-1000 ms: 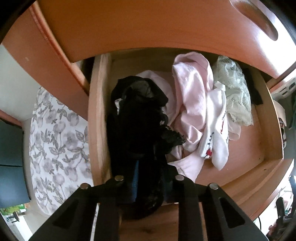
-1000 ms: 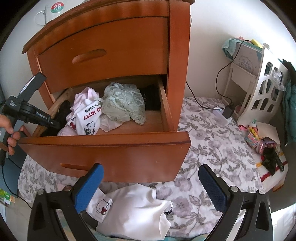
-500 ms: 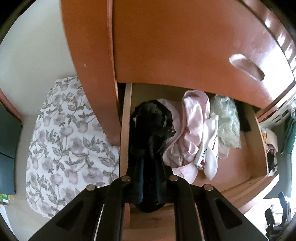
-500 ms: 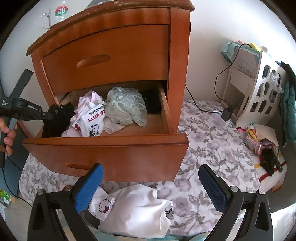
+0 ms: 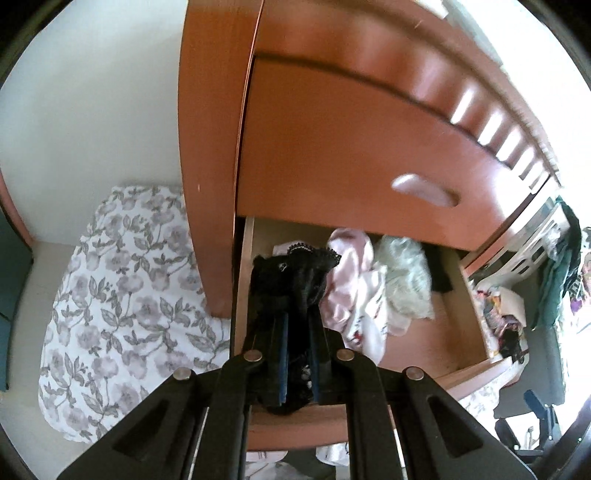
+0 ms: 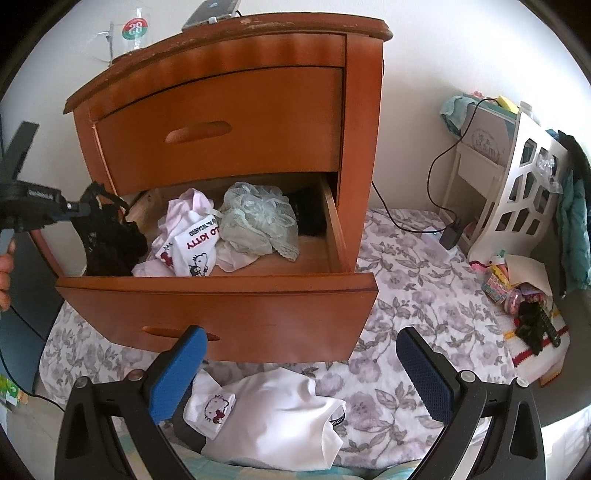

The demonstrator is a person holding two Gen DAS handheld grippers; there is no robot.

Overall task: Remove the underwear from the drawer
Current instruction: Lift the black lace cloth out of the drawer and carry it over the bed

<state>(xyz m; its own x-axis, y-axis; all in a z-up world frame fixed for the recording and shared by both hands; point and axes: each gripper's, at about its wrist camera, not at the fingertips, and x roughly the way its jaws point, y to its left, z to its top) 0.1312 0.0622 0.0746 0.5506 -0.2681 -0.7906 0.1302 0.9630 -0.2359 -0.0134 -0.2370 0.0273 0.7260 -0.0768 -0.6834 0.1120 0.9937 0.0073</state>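
**Black lace underwear pinched over an open drawer**

A wooden nightstand (image 6: 236,122) stands on a floral sheet (image 6: 424,295). Its lower drawer (image 6: 221,314) is pulled out and holds a loose heap of clothing.

The left gripper (image 5: 297,354) has its jaws pressed together on a piece of black lace underwear (image 5: 295,273). From the right wrist camera, this gripper (image 6: 79,208) reaches in from the left edge, above the drawer's left end, and the black lace underwear (image 6: 109,240) hangs from its tip, its lower part inside the drawer. Part of a hand (image 6: 4,273) shows at the left edge, below that gripper.

To the right of the black piece, inside the drawer, lie a pink garment (image 6: 188,206), a white garment with a cartoon cat print (image 6: 195,247) and a pale green lace garment (image 6: 258,221). A dark item sits in the back right corner; it is too shadowed to identify.

The right gripper (image 6: 299,376) is spread wide with nothing between its blue pads (image 6: 177,373). It hovers in front of the drawer, above a white garment (image 6: 273,417) lying on the floral sheet.

On top of the nightstand are a glass mug (image 6: 127,37) and a flat device (image 6: 214,9).
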